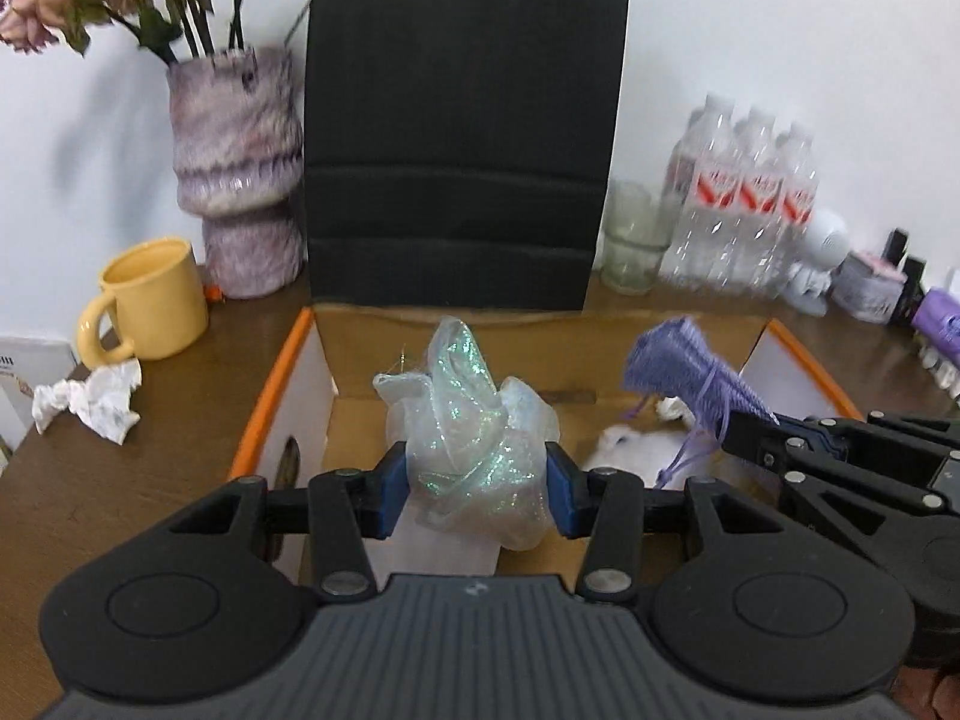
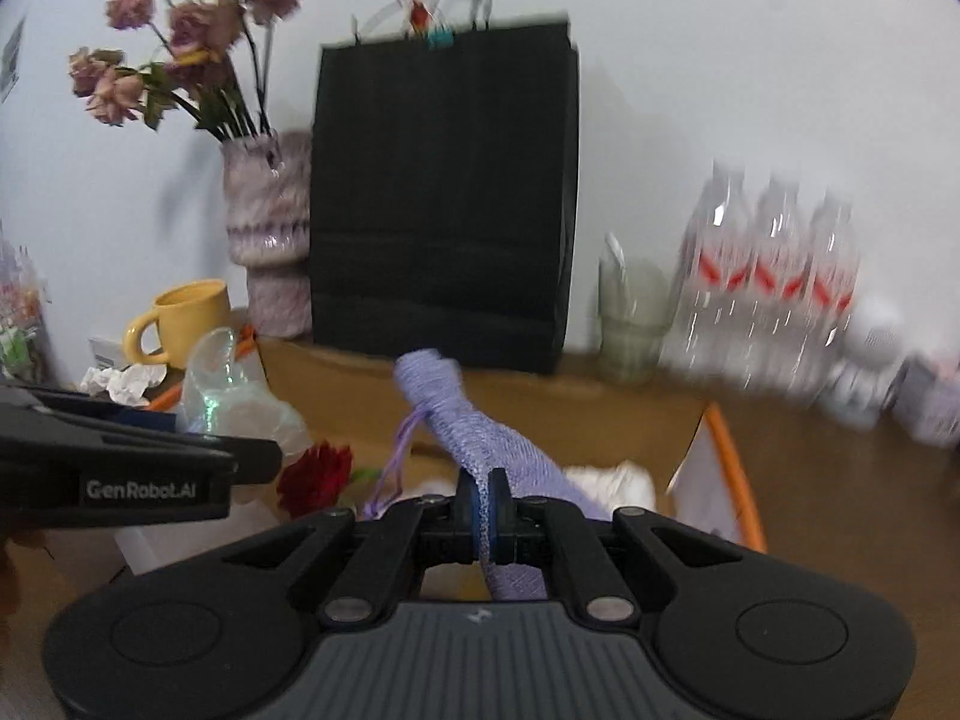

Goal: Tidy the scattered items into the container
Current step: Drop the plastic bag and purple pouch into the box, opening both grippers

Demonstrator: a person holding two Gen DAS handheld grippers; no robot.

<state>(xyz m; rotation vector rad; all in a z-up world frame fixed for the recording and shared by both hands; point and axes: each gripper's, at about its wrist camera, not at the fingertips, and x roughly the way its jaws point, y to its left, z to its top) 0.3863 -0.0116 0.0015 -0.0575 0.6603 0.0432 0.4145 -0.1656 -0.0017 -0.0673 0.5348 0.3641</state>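
My left gripper [image 1: 477, 483] is shut on a sheer iridescent organza pouch [image 1: 474, 420] and holds it over the open cardboard box [image 1: 273, 390]. My right gripper [image 2: 493, 513] is shut on a purple knitted drawstring pouch [image 2: 474, 426], also above the box [image 2: 729, 456]. In the left wrist view the purple pouch [image 1: 690, 369] and the right gripper [image 1: 756, 441] show at the right. In the right wrist view the organza pouch [image 2: 231, 396] and the left gripper [image 2: 258, 453] show at the left. A red flower [image 2: 315, 474] and white soft items [image 1: 624, 450] lie inside the box.
A crumpled white tissue [image 1: 90, 399] lies on the wooden table left of the box, by a yellow mug [image 1: 150, 303]. Behind the box stand a black paper bag [image 1: 462, 138], a vase of dried flowers [image 1: 237, 174], a glass [image 1: 633, 246] and water bottles [image 1: 744, 204].
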